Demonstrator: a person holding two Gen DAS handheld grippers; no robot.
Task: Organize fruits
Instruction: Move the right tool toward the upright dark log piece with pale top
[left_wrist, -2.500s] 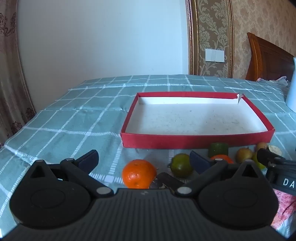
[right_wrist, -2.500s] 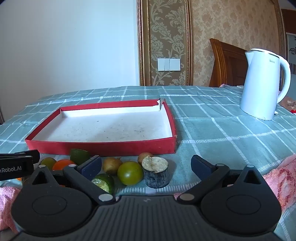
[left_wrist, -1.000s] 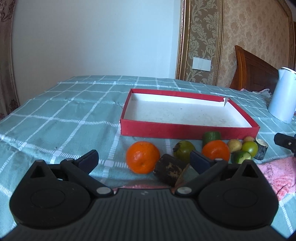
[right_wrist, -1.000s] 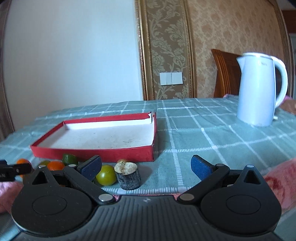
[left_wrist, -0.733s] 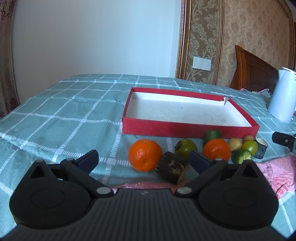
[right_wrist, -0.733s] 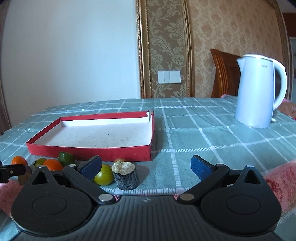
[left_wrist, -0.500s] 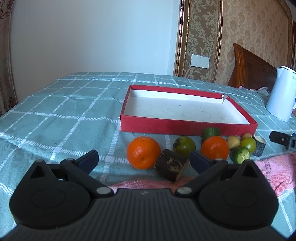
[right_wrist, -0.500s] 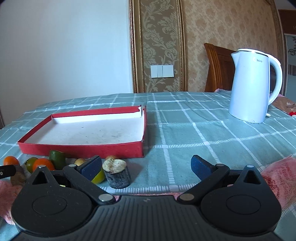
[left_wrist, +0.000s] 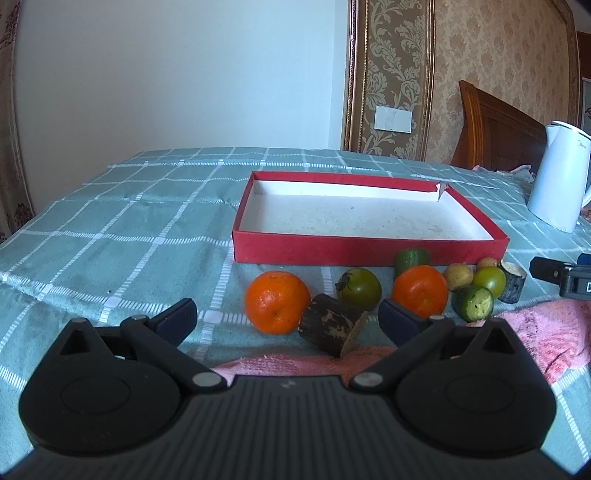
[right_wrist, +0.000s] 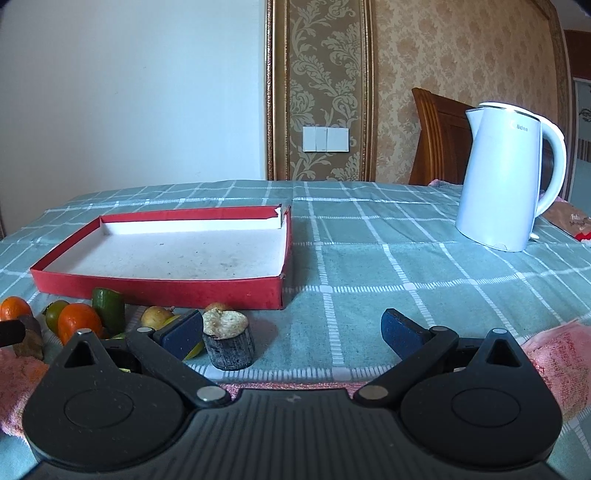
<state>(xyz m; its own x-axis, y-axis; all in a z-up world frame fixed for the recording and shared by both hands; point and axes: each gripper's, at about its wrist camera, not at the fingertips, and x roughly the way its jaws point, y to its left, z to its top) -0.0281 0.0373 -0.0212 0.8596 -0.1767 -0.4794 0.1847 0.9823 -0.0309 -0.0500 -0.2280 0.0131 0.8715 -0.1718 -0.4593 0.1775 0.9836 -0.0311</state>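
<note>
Lining the red tray's (left_wrist: 369, 249) near edge, fruits (left_wrist: 277, 302) face both spread, empty fingers (left_wrist: 176, 319).

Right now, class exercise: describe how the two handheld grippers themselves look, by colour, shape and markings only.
Both the left gripper and the right gripper are matte black plastic. Each has a ribbed central body, two rounded housings with circular discs, silver pivot screws, and angled arms ending in dark blue pads. The right gripper seen from the left camera carries partly visible white lettering. No hands or sleeves show.

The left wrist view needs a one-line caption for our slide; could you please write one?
Open left gripper faces oranges, green fruits and a dark stub before an empty red tray.
</note>
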